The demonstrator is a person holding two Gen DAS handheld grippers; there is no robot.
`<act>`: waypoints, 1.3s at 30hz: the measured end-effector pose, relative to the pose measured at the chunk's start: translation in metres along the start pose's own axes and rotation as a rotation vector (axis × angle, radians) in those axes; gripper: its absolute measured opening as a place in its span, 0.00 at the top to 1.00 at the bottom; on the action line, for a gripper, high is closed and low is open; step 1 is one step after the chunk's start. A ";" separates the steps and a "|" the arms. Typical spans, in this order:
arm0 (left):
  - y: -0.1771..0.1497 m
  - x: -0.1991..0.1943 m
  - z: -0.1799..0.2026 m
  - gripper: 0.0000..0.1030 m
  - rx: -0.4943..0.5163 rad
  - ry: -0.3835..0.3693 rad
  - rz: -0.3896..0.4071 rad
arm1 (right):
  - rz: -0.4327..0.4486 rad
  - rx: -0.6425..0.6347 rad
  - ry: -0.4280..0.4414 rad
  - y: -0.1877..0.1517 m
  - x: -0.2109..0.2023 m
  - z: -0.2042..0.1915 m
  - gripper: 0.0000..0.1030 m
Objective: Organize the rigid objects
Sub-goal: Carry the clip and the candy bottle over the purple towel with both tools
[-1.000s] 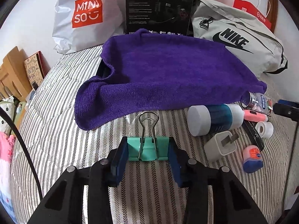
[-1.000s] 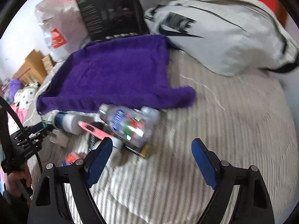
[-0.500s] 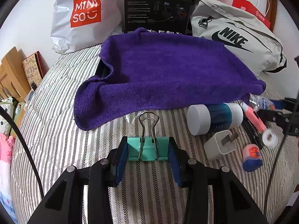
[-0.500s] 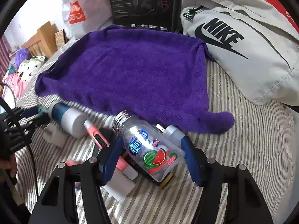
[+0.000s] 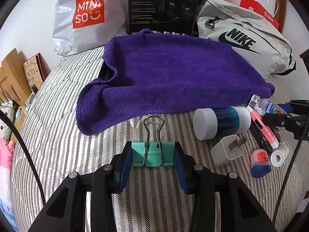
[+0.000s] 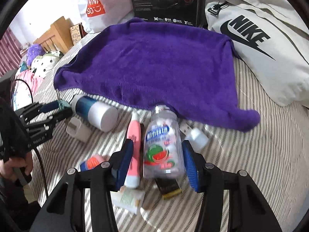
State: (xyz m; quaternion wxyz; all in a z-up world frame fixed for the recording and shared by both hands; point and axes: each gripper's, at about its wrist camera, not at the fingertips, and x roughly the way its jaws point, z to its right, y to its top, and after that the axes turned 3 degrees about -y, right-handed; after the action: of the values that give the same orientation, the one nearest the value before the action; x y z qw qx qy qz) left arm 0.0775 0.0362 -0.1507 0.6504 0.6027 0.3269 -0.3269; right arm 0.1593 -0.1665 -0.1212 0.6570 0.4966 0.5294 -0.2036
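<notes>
My left gripper [image 5: 153, 157] is shut on a teal binder clip [image 5: 153, 154] just above the striped bed, in front of a purple towel [image 5: 170, 73]. My right gripper [image 6: 157, 160] is open, its blue pads on either side of a clear gum bottle [image 6: 163, 145] with a watermelon label; a pink marker [image 6: 133, 148] lies between the bottle and the left pad. Nearby lie a blue and white cylinder [image 5: 222, 121] [image 6: 95, 111], a white charger plug [image 5: 228, 150] [image 6: 76, 128], a small orange and blue bottle [image 5: 259, 162] and a white tape roll [image 5: 279, 155].
A Nike bag [image 5: 245, 46] [image 6: 266, 44], a black box [image 5: 164, 7] and a Miniso bag [image 5: 87, 15] stand behind the towel. Wooden furniture [image 5: 9, 77] and soft toys [image 6: 42, 60] are at the left. A black and gold item [image 6: 168, 187] lies under the bottle.
My right gripper has moved in over the pile and now straddles the gum bottle, with its jaws narrower. My left gripper has stayed still with the clip.
</notes>
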 end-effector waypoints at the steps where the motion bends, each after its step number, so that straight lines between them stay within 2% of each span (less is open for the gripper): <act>1: 0.000 0.000 0.000 0.62 0.000 -0.001 0.000 | -0.001 0.003 0.007 0.001 0.001 0.001 0.52; 4: 0.000 0.000 0.000 0.62 -0.002 -0.001 0.002 | -0.015 0.015 0.016 0.001 0.000 0.008 0.62; 9: 0.000 0.000 0.000 0.62 -0.001 -0.004 0.004 | -0.033 0.056 -0.009 -0.019 -0.008 0.025 0.62; 15: 0.000 -0.001 0.000 0.62 -0.002 -0.007 0.003 | -0.038 0.115 -0.115 -0.042 -0.019 0.048 0.62; 18: 0.000 -0.001 0.000 0.62 0.000 -0.004 0.003 | -0.035 0.107 -0.121 -0.042 -0.017 0.047 0.62; 21: 0.001 -0.001 0.001 0.62 -0.001 -0.004 0.006 | -0.070 0.093 -0.122 -0.045 -0.006 0.044 0.61; 23: 0.001 -0.001 0.000 0.62 0.000 -0.004 0.005 | -0.045 0.078 -0.144 -0.046 -0.006 0.041 0.61; 30: 0.001 -0.002 -0.001 0.62 -0.013 -0.015 0.003 | -0.017 0.129 -0.123 -0.050 -0.018 0.049 0.61; 33: 0.002 -0.002 0.001 0.62 -0.002 -0.007 -0.001 | -0.047 0.136 -0.128 -0.055 -0.011 0.051 0.61; 39: 0.002 -0.010 -0.012 0.62 -0.054 -0.073 -0.018 | -0.020 0.136 -0.094 -0.050 -0.025 0.048 0.61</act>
State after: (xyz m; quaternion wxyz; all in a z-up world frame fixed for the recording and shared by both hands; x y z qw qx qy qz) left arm 0.0735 0.0489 -0.1419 0.6749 0.5697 0.3171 -0.3456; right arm 0.1341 -0.2355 -0.1231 0.6439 0.5248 0.4877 -0.2686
